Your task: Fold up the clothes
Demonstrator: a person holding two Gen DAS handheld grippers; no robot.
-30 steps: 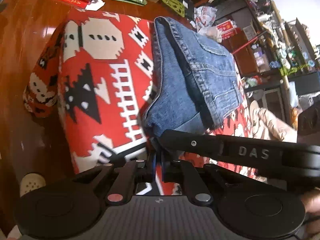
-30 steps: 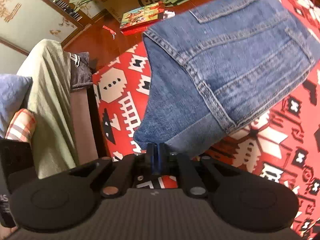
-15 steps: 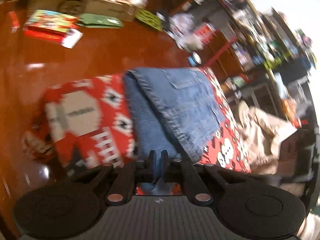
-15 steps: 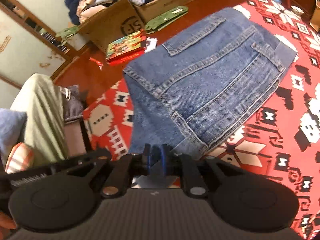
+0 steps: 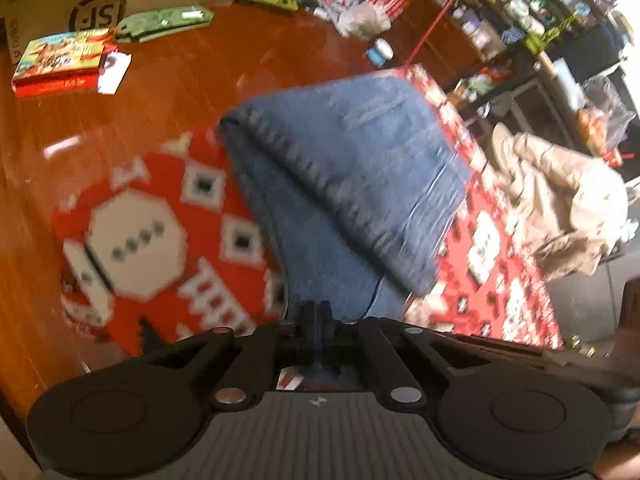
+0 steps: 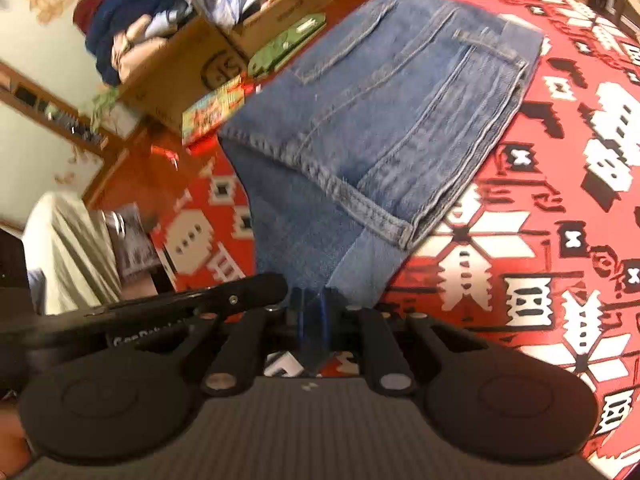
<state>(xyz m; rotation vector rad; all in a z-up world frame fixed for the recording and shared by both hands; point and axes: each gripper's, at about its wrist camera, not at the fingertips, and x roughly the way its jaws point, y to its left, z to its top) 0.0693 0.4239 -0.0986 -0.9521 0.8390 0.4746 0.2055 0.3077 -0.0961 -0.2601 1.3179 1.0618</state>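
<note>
A pair of blue jeans lies folded over itself on a red patterned cloth; the view is blurred. My left gripper is shut on the near denim edge. In the right wrist view the jeans show seams and a back pocket, spread on the red cloth. My right gripper is shut on the near denim edge, right beside the left gripper's body.
Cardboard boxes, a colourful book and green items lie on the wooden floor beyond. A beige garment is heaped at the right. A person's leg in pale trousers is at the left.
Both grippers have lifted and pulled back with the near denim edge, so the jeans look smaller and farther. The two grippers have come close together.
</note>
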